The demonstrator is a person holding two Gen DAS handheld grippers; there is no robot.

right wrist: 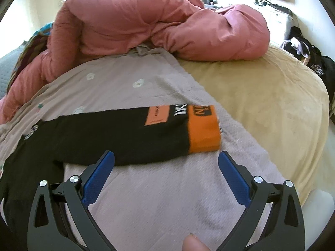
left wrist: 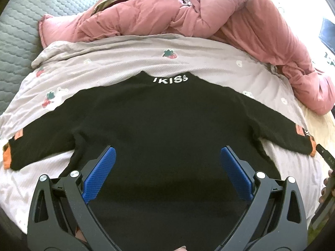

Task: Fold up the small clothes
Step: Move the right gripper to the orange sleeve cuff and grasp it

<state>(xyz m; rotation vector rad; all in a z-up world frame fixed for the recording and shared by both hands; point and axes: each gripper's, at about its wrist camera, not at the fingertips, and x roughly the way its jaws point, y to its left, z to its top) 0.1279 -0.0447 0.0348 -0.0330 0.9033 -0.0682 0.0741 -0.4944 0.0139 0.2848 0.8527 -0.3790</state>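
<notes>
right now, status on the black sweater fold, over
Left hand-held gripper open over black sweater. Right hand-held gripper open near orange cuff. Sweater flat, unfolded. Pink duvet behind, clear.

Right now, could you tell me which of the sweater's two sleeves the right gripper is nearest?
The sleeve with the orange cuff, just ahead of the open right gripper.

black tool (left wrist: 167, 159) – blue ribbed pads (left wrist: 98, 175), silver screws
</notes>
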